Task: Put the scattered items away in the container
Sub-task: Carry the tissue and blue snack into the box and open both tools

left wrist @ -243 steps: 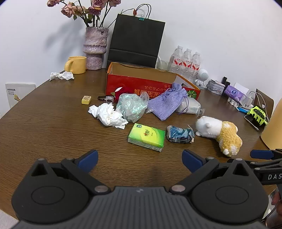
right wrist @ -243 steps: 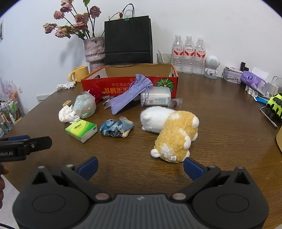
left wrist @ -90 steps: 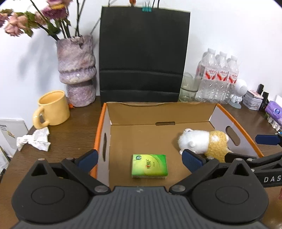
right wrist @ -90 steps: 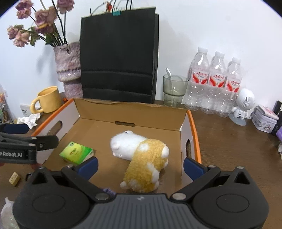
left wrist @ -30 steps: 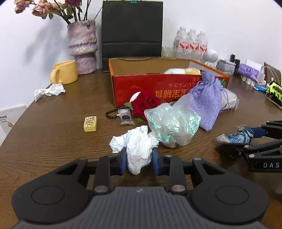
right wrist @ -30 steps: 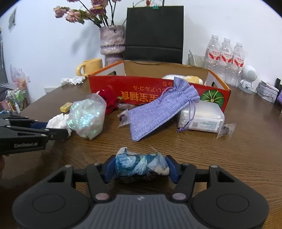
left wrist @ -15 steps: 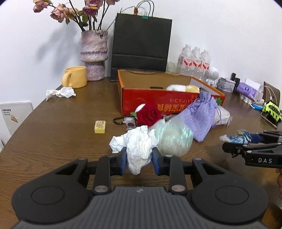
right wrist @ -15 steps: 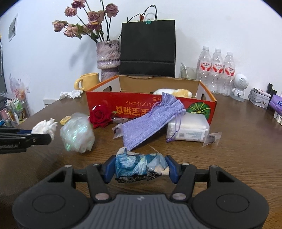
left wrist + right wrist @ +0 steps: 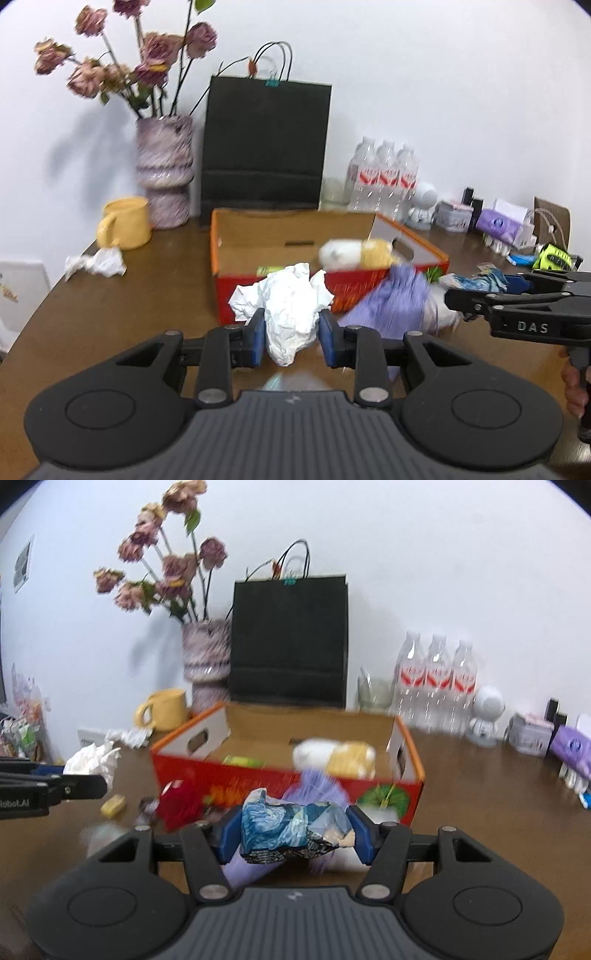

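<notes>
Crumpled tissue (image 9: 291, 306) pinched in left claw (image 9: 291, 341), crinkly blue packet (image 9: 291, 829) in right claw (image 9: 293, 834).

My left gripper (image 9: 291, 338), black with blue pads, pinches a plain white crumpled tissue (image 9: 290, 306), and my right gripper (image 9: 295, 838), in the same colours, clamps a packet (image 9: 293, 830) printed with swirling blue and white. The box (image 9: 288, 779) ahead is red outside with an orange rim and brown cardboard inside. Before it lie a lilac pouch (image 9: 391, 306) and a red rose (image 9: 181, 803).
</notes>
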`<state>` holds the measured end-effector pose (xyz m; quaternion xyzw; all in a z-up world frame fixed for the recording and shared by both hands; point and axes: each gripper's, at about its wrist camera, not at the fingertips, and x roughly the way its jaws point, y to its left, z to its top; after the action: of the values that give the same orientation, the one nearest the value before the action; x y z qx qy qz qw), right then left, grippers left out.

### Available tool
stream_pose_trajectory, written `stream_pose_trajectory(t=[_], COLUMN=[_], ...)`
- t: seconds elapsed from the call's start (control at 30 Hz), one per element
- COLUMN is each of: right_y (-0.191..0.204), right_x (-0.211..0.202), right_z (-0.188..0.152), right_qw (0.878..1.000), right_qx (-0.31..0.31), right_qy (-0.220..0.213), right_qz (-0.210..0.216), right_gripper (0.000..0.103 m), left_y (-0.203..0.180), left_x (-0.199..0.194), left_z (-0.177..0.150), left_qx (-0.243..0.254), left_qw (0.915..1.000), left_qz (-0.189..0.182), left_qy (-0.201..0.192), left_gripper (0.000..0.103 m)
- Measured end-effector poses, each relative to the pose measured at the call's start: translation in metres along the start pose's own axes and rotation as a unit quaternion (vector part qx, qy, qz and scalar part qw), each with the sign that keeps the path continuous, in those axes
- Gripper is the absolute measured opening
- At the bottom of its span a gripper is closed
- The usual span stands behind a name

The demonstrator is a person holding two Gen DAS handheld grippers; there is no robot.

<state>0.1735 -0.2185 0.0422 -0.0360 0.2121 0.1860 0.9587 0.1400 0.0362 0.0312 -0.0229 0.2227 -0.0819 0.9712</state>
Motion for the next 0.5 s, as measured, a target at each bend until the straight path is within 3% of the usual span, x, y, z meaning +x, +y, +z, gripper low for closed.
stream_pose_trajectory(t=[0.23,0.5], right_y=[-0.016,-0.022], right_x=[0.035,0.108], right_z=[0.038,0.066], right_qw=[1.0,1.0], right_qx=[0.002,0.003], right_qy=[-0.024,0.008], right_qz=[-0.002,0.015], right_gripper=[0.058,0.058], left_y=[-0.006,0.004], left_x=[0.043,0.121], left_z=[0.035,0.066], left_qx=[-0.002,-0.01], left_qw=[0.9999,0.9995], left_qz=[-0.008,-0.004], left_qy=[-0.01,0.03], left_gripper=[0.03,0.03])
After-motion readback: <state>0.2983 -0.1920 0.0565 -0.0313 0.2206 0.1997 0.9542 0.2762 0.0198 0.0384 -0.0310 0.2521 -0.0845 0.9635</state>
